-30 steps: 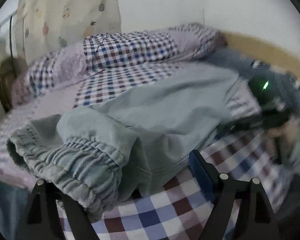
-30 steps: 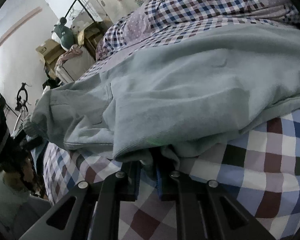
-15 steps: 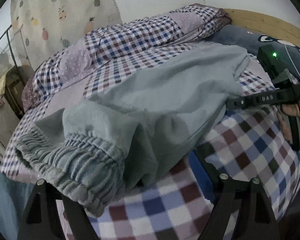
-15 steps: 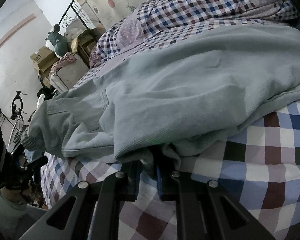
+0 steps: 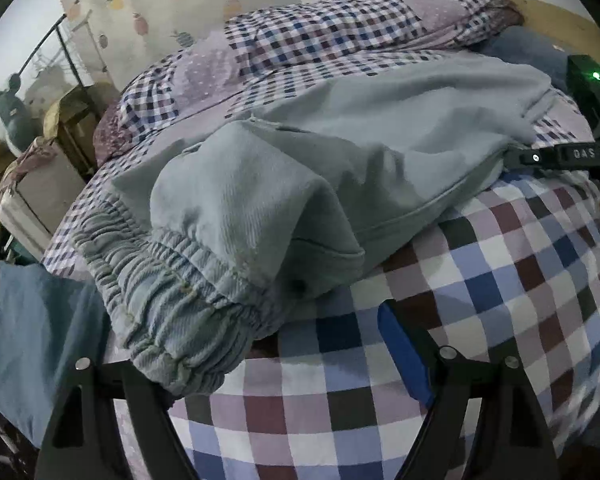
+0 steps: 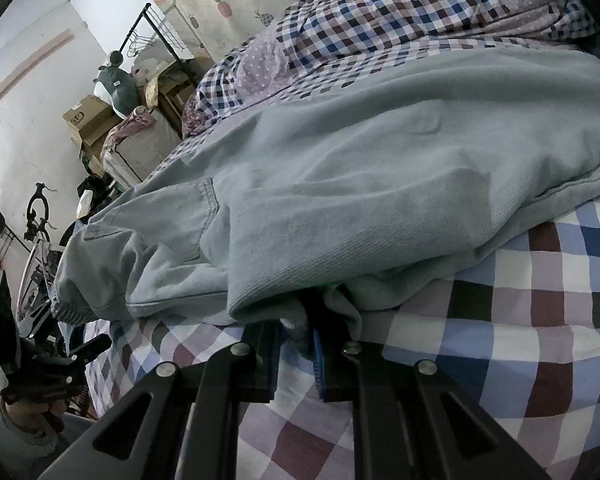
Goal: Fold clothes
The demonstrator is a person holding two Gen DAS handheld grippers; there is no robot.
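On the checked bedspread point(image 5: 500, 280) the pale blue trousers point(image 5: 340, 152) lie doubled lengthwise, elastic waistband point(image 5: 160, 300) hanging over the bed's edge between my left gripper's point(image 5: 268, 356) fingers, which stand wide apart and pinch nothing. Over the last second my left view has pulled back and swung left, while my right gripper point(image 6: 298, 344) has stayed clamped on the trouser edge. I judge the fold is laid, though the heap remains bunched.
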